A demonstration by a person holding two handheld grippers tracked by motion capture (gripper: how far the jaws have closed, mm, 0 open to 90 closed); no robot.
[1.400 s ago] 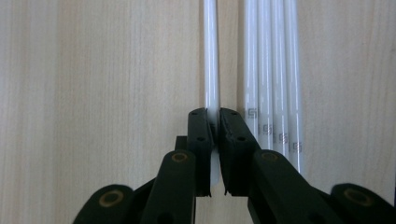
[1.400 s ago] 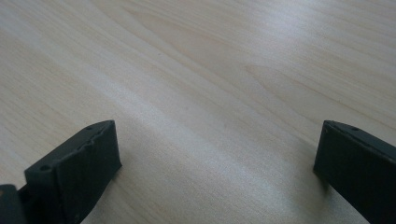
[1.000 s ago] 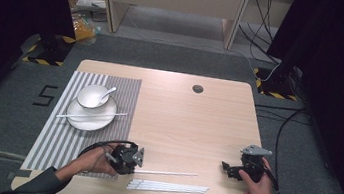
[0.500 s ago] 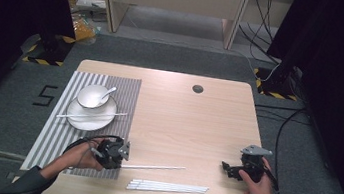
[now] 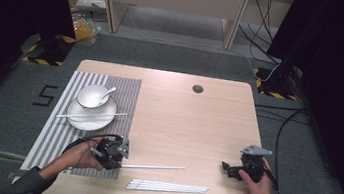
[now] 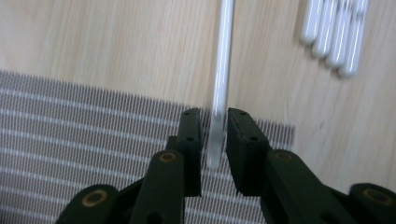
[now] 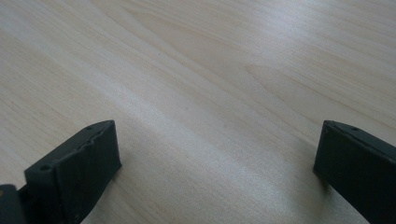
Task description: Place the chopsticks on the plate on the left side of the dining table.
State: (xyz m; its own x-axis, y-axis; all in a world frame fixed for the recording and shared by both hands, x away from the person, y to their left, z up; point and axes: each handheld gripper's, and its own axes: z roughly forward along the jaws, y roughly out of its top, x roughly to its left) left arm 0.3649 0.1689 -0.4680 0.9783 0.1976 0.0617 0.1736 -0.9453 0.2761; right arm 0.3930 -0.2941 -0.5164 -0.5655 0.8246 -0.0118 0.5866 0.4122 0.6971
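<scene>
On the striped grey placemat [image 5: 62,128] at far left I see a white round plate [image 5: 90,116] carrying a small white bowl [image 5: 91,97] with a white spoon [image 5: 109,93] inside. My left gripper [image 6: 214,126] is clamped on the near end of a thin white stick [image 6: 221,79]; four more white sticks [image 5: 168,188] lie bundled just right. My right gripper [image 7: 215,163] gapes wide over bare wooden table [image 7: 210,70].

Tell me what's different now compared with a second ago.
The left tool, shut on one white chopstick, has carried it leftward along the table's near edge, so its jaws now reach the striped placemat's corner. The right tool stayed put, jaws open. The bundle of chopsticks, plate, bowl and spoon are unchanged.
</scene>
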